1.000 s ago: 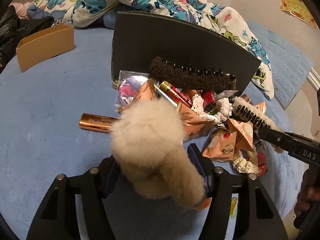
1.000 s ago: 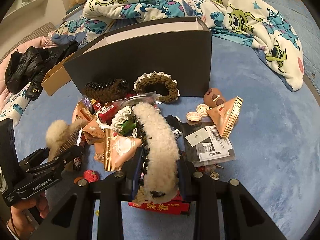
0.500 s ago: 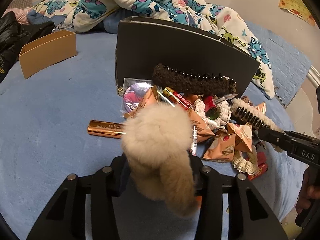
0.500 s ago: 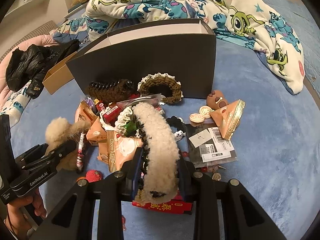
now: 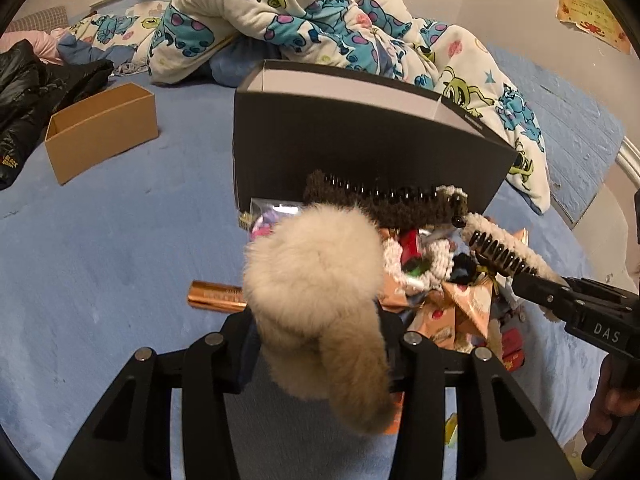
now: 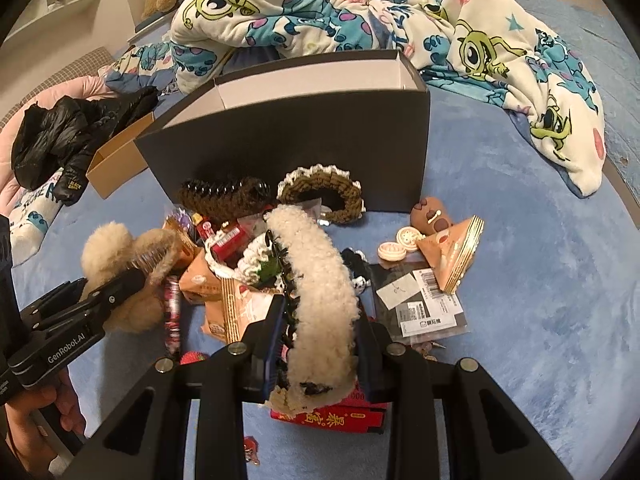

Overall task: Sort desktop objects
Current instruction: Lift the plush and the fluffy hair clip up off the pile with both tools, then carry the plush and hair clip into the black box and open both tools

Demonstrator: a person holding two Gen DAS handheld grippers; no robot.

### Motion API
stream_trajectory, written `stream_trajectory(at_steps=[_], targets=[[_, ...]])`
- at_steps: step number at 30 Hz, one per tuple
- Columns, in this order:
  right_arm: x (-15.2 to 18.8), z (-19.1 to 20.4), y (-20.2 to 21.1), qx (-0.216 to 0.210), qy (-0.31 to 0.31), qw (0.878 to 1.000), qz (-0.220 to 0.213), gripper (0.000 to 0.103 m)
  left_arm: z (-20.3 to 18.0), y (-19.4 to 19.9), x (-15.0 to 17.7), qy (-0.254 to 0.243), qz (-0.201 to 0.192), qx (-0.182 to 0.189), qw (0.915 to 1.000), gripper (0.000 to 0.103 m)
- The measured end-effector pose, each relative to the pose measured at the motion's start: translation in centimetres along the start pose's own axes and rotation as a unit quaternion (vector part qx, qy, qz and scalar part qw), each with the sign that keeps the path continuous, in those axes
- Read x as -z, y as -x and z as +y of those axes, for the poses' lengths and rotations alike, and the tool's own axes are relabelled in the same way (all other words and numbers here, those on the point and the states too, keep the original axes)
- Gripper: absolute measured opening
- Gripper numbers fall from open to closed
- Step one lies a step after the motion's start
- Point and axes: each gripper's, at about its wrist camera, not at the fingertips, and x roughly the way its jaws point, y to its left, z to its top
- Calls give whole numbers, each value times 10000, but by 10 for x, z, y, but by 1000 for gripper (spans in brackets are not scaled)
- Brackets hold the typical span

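1. Two grippers each hold a fuzzy hair clip above a heap of small items on the blue bed cover (image 5: 100,248).
2. Left gripper (image 5: 318,344): jaws clamped on the beige furry clip (image 5: 316,280), which bulges above them and droops past the right finger.
3. Right gripper (image 6: 320,324): jaws clamped on the cream fleece clip (image 6: 316,280), its black teeth facing left, its far end arching over the pile.
4. Just beyond the heap stands the dark open box (image 6: 296,136), its near wall upright and touching the brown knitted claw clip (image 6: 224,196) and the brown crocheted scrunchie (image 6: 320,192).
5. Left of that box lies open blue cover; the small cardboard box (image 5: 100,128) sits well apart at its far edge, near a black jacket (image 5: 28,92).
6. Right of the heap, a stack of snack packets (image 6: 456,252) and a labelled dark pouch (image 6: 420,304) lie near; beyond them the cover is bare.
7. Behind the dark box, the cartoon-print blanket (image 6: 360,12) is piled close against its back.
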Motion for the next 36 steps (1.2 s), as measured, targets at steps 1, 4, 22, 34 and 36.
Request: stream_trajectory(at_steps=[1,4,22,34,36], targets=[[-1,0,1,3,-1,10000,-16,31,0,1,-3,0,-16,2,10000,46],[-7,3,7,0,10,10000,-82,31,-3,5,-13,-18,-40,-22,10000,46],[-52,10,29,-25,-20,9990,-453,31,-24,13,-75,-135,-125,12,9998,46],[-80,15,32,-75,21,9981,-614,31,-32,7,-103,-202,-169,61,9996,46],[-87,15,32,-84,21,9980,-631,31,-34,5,-111,-202,-170,75,9996,46]])
